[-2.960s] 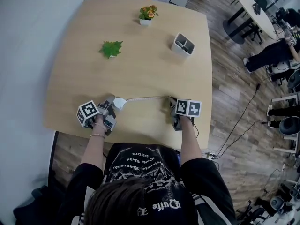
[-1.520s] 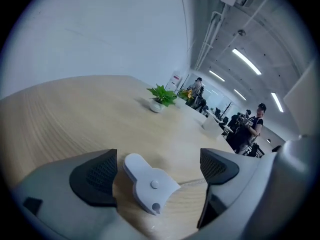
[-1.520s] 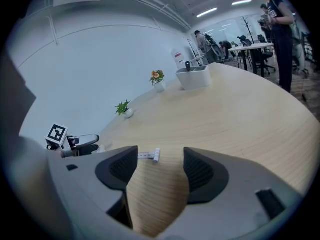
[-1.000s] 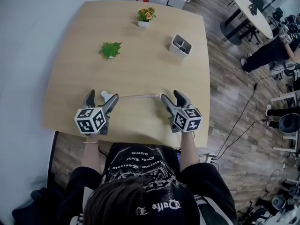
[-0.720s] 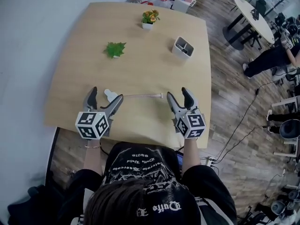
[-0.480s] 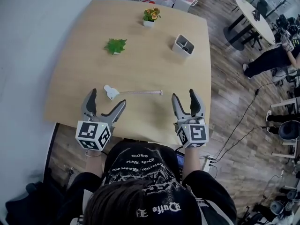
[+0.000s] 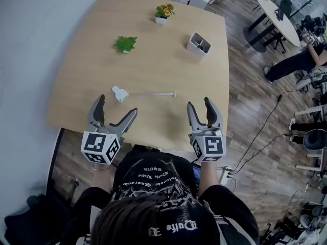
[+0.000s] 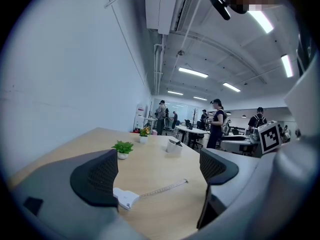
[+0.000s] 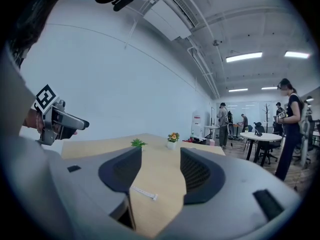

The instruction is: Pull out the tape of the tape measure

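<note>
The white tape measure case [image 7: 120, 93] lies on the wooden table [image 7: 153, 60], its tape [image 7: 150, 93] drawn out to the right and lying flat. Nothing touches it. My left gripper [image 7: 116, 106] hovers open at the near table edge, just short of the case. In the left gripper view the case [image 8: 125, 198] and tape [image 8: 162, 188] show between the wide jaws of the left gripper [image 8: 156, 171]. My right gripper [image 7: 199, 104] is open near the front right edge, its jaws closing with nothing between them. The tape's end [image 9: 150, 195] lies ahead of the right gripper [image 9: 160, 171].
A small green plant [image 7: 124, 44], a potted flower [image 7: 164, 11] and a white two-slot holder [image 7: 199, 44] stand on the far half of the table. A round table [image 7: 276, 11] and a person [image 7: 294, 60] are on the floor to the right.
Both grippers let go of the tape measure, opened and drew back toward the near table edge. The tape stays pulled out on the table.
</note>
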